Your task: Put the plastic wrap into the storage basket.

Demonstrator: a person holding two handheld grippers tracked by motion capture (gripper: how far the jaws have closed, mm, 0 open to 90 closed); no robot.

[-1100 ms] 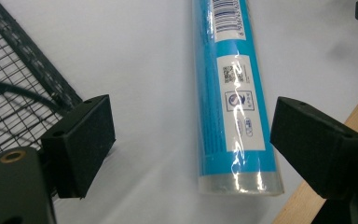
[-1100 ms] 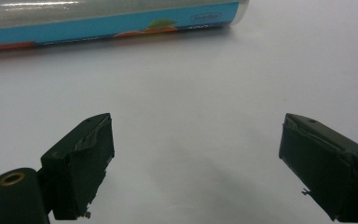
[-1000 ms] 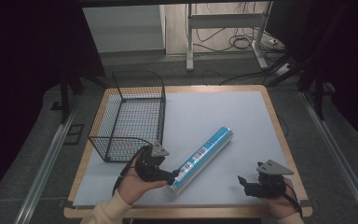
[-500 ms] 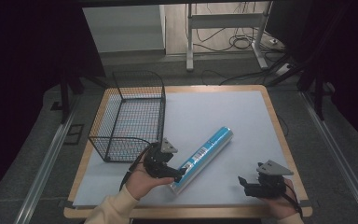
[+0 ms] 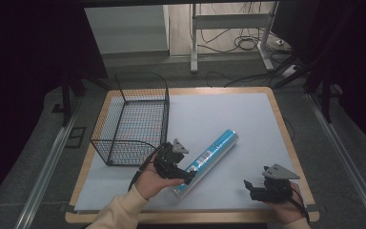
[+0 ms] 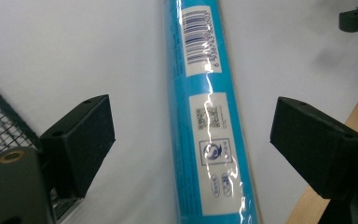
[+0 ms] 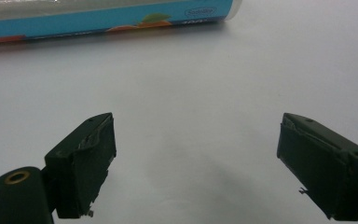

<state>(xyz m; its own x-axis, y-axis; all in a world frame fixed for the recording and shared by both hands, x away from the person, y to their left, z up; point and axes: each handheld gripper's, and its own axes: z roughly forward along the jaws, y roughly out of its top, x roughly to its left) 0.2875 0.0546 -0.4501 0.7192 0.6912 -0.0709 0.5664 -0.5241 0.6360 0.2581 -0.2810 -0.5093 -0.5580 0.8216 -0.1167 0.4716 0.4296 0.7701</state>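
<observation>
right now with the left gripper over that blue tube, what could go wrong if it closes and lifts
1. The left gripper straddles the blue tube near its lower end, not its middle, so the long tube may tip or swing once lifted.
2. The tube's wrap looks glossy and round; it could slip or roll between the open jaws as they close.
3. The wire basket stands close beside the left gripper, so a swinging tube end might knock its rim.

My left gripper [image 5: 187,175] held low in my left hand [image 5: 148,180], jaws spread wide, cream sleeve [image 5: 116,214] behind, my right gripper [image 5: 250,186] near the table's front edge, jaws wide apart, gripping nothing
</observation>
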